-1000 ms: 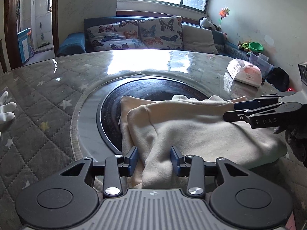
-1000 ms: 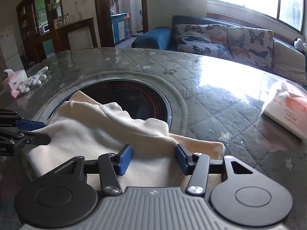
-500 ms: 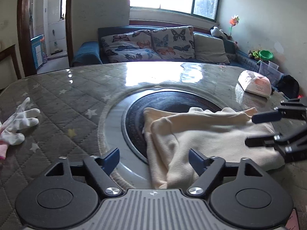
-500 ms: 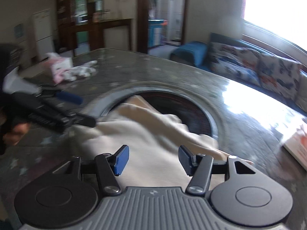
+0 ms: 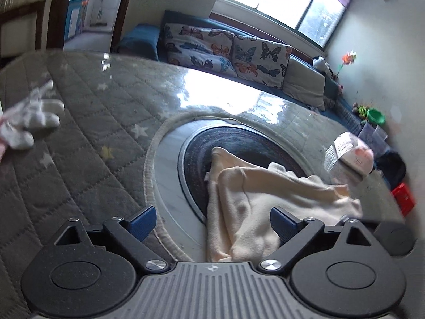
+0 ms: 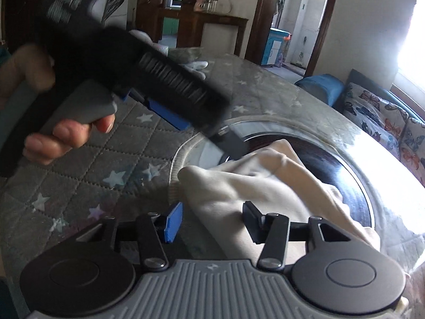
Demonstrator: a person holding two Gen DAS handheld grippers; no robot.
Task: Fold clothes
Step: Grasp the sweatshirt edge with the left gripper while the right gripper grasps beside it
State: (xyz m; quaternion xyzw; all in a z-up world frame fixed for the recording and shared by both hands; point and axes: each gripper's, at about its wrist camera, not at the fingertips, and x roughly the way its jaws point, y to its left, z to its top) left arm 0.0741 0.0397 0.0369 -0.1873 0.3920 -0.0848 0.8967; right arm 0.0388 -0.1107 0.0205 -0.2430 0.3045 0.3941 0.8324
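A cream garment (image 5: 265, 194) lies loosely folded, half on the dark round inset (image 5: 239, 141) of the quilted grey table (image 5: 79, 133). My left gripper (image 5: 213, 223) stands open wide just above the garment's near fold; its pads touch no cloth. In the right wrist view the same garment (image 6: 252, 175) runs between the fingers of my right gripper (image 6: 212, 220). Those jaws are closing, with a gap still showing beside the blue pad (image 6: 174, 222). A hand (image 6: 61, 138) holds the left gripper's handle close in front, up at the left.
A white glove (image 5: 29, 122) lies on the table at the far left. A pink-and-white tissue pack (image 5: 350, 154) sits at the right edge, with a red box (image 5: 403, 202) beyond it. A sofa with butterfly cushions (image 5: 225, 50) runs behind the table.
The left gripper let go of the cloth fold, opened wide and drew back to the left. The right gripper rolled and swung across, so the left gripper now fills its upper left.
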